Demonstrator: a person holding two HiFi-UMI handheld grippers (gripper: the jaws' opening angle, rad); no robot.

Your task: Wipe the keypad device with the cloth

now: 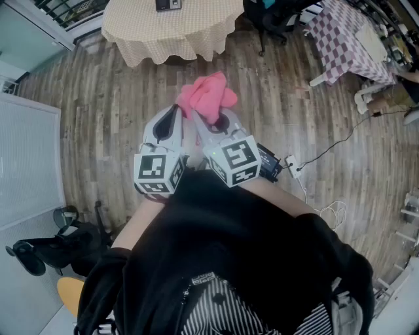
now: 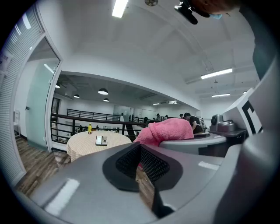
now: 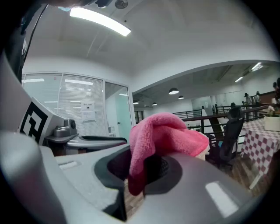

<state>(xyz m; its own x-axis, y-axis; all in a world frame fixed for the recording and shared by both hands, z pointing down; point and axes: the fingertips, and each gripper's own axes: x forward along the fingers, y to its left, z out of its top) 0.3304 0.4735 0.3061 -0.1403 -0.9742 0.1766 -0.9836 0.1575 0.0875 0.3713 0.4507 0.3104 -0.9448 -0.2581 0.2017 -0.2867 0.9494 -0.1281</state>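
I hold both grippers close in front of me, side by side above a wooden floor. My right gripper (image 1: 211, 116) (image 3: 139, 174) is shut on a pink cloth (image 1: 209, 95) (image 3: 164, 135), which bunches up over its jaws. My left gripper (image 1: 175, 112) (image 2: 140, 161) is shut with nothing between its pads; the pink cloth (image 2: 169, 130) shows just to its right. The keypad device (image 1: 168, 4) (image 2: 101, 140) lies flat on a round table well ahead, out of reach of both grippers.
The round table (image 1: 196, 33) has a beige cloth hanging to the floor. A checked table (image 1: 347, 39) and a black office chair (image 1: 275, 23) stand at the right. A power strip (image 1: 292, 166) with a cable lies on the floor to my right.
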